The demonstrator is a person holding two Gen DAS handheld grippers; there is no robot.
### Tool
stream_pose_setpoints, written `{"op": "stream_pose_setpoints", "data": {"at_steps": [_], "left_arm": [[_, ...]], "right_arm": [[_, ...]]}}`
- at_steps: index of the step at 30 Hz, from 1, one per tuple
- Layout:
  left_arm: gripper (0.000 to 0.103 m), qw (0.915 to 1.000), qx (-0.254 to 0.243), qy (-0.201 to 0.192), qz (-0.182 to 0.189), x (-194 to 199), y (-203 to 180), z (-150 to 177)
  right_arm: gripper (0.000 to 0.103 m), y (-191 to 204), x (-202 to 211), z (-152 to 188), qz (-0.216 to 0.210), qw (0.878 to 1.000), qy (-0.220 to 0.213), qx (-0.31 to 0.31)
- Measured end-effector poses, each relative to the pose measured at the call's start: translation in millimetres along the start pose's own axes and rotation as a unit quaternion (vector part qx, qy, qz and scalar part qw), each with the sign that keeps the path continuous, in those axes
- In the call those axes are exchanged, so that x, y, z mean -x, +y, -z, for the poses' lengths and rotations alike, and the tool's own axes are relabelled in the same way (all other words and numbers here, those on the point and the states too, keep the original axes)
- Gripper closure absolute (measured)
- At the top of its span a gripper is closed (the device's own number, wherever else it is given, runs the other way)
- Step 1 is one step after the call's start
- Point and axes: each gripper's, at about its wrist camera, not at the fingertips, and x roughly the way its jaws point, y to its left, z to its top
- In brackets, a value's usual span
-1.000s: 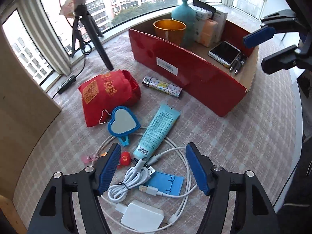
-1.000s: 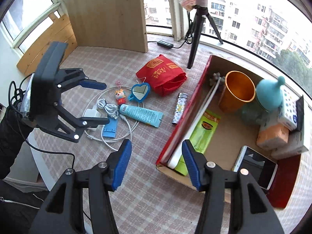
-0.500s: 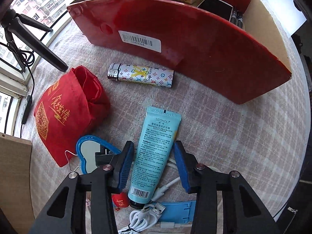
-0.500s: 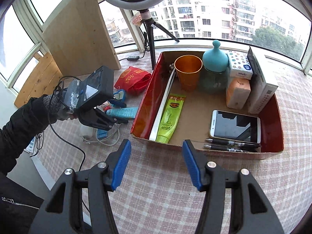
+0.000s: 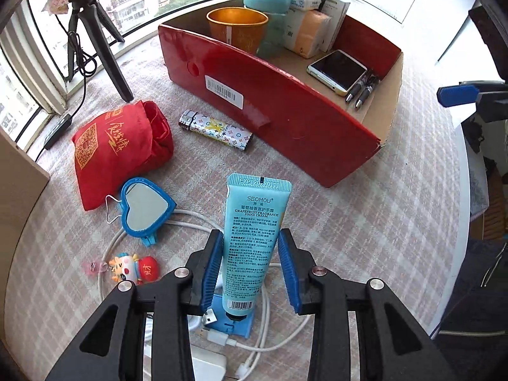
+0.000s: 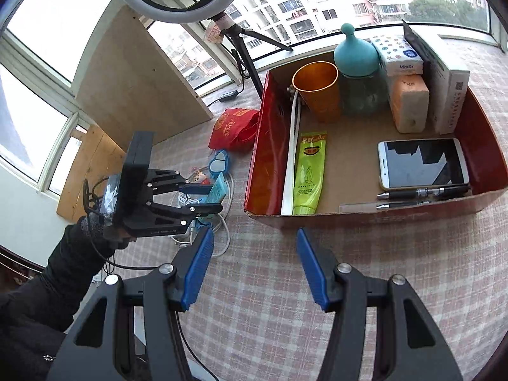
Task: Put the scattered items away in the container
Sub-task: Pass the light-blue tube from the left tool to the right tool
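The left gripper (image 5: pixel 250 265) squeezes the blue hand cream tube (image 5: pixel 254 238), lifted near the red box (image 5: pixel 285 117). The soft tube could slip out. The box's tall wall stands between, with the lighter (image 5: pixel 216 129) beside it. The right gripper (image 6: pixel 254 270) hangs loose, holding nothing.

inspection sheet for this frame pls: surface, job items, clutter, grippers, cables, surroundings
Surface: pink checked tablecloth, flat.
Job's things: light blue hand cream tube held off the cloth; open red cardboard box holds an orange cup, a white smartphone and more.
Clutter: red fabric pouch, patterned lighter, blue heart-shaped mirror, small cartoon keychain lie on the cloth outside the box.
Grippers: left hand-held gripper clamps the tube; right hand-held gripper open, empty.
Cables: white charging cable loosely coiled under the tube.
Surroundings: black tripod, windows behind.
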Motion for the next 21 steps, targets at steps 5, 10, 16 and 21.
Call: {"op": "stream_pose_setpoints", "data": {"at_steps": [5, 10, 16, 21], "left_arm": [[0.069, 0.9960, 0.063, -0.064, -0.006, 20, -6, 19], [0.069, 0.9913, 0.097, -0.089, 0.006, 27, 12, 32], [0.070, 0.9900, 0.093, -0.106, 0.012, 27, 12, 39], [0.071, 0.9891, 0.091, -0.115, 0.019, 28, 16, 44]], "right_arm": [[0.051, 10, -20, 16, -0.039, 0.999, -0.011, -0.034], [0.055, 57, -49, 15, -0.045, 0.999, -0.003, 0.028], [0.055, 108, -99, -6, -0.016, 0.993, 0.016, 0.120], [0.063, 111, -138, -16, -0.015, 0.989, 0.064, 0.136]]}}
